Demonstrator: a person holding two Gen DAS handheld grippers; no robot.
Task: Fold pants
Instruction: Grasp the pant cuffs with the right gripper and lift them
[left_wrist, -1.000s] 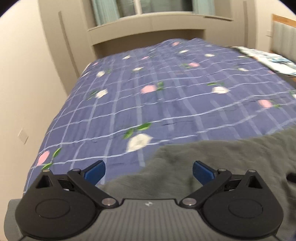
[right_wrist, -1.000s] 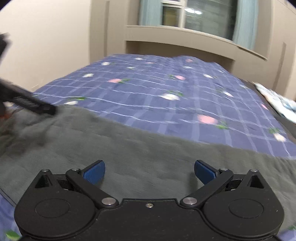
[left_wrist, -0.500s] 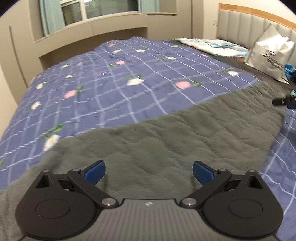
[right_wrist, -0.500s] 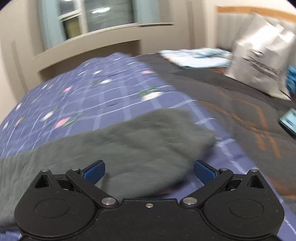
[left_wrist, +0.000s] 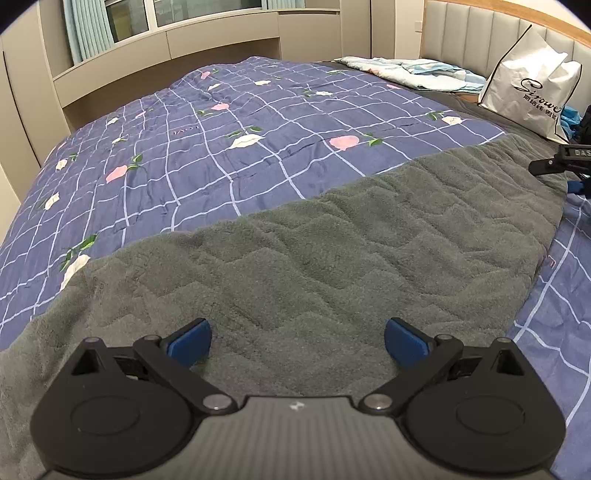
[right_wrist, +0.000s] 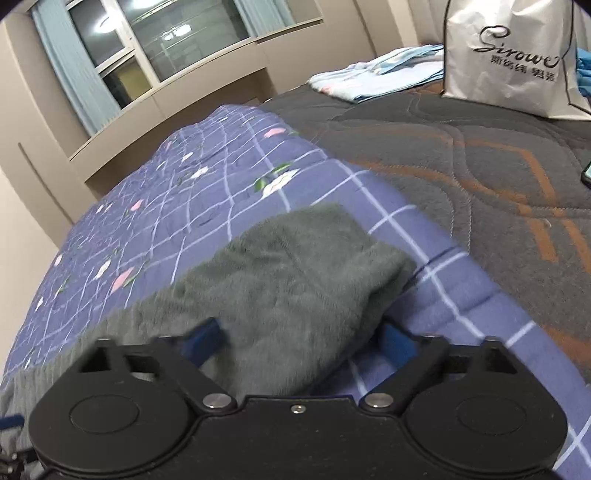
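Observation:
Grey fleece pants (left_wrist: 332, 251) lie flat in a long band across the blue checked bedspread (left_wrist: 221, 147). My left gripper (left_wrist: 297, 341) is open and empty, low over the pants' near part. My right gripper (right_wrist: 301, 341) is open and empty over the pants' far end (right_wrist: 295, 273), whose rounded edge lies between its blue fingertips (right_wrist: 207, 338). The right gripper also shows at the right edge of the left wrist view (left_wrist: 569, 166), beside that end of the pants.
A white shopping bag (right_wrist: 509, 59) stands on the dark quilted mattress (right_wrist: 480, 166) near the headboard (left_wrist: 480, 33). Folded light-blue cloth (right_wrist: 380, 77) lies behind it. A phone's corner (right_wrist: 586, 173) shows at the right. Window ledge and curtains (left_wrist: 85, 33) are beyond.
Both grippers swung to the right along the pants. The right one now sits low over the pants' right end. Both stayed open.

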